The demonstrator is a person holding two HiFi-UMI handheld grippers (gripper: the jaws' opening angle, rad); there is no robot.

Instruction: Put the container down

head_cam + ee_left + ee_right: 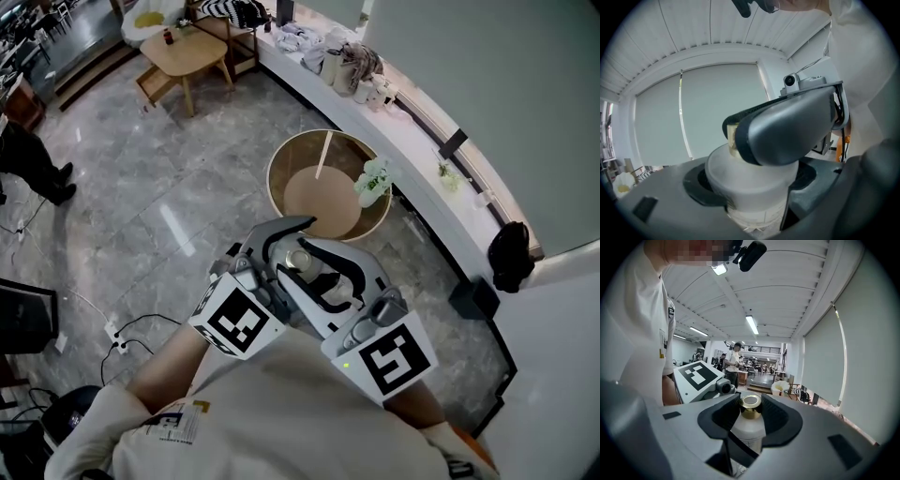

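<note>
At the far left of the head view, one person's dark trouser legs (33, 164) stand on the grey marble floor (159, 216), and one small wooden table (186, 52) sits above them near the top edge; lower down, one white power strip (114, 336) lies on the floor with black cables running from it.

Toward the middle, close to the person's white-sleeved chest, two grippers meet around one container (302, 260); each carries one cube with square markers, so two cubes show. The left gripper (272, 253) comes in from the left; in the left gripper view its jaws are clenched on the container's frosted white body (750, 183), with one grey jaw of the other gripper crossing just in front. The right gripper (328, 272) comes in from the right; in the right gripper view its jaws are clasped on the container's white shoulder (749, 427), just below its one gold neck (751, 405). The container is held up in the air between the two, upright, resting on no surface.

Beyond the grippers stands one round table (281, 183) with a tan top; one white stick (322, 155) lies across it and one small bunch of pale flowers (373, 181) sits at its right rim.

Further right, one long white counter (412, 159) runs along the wall with a heap of bags at its upper end; one black bag (511, 253) rests at its lower end.
</note>
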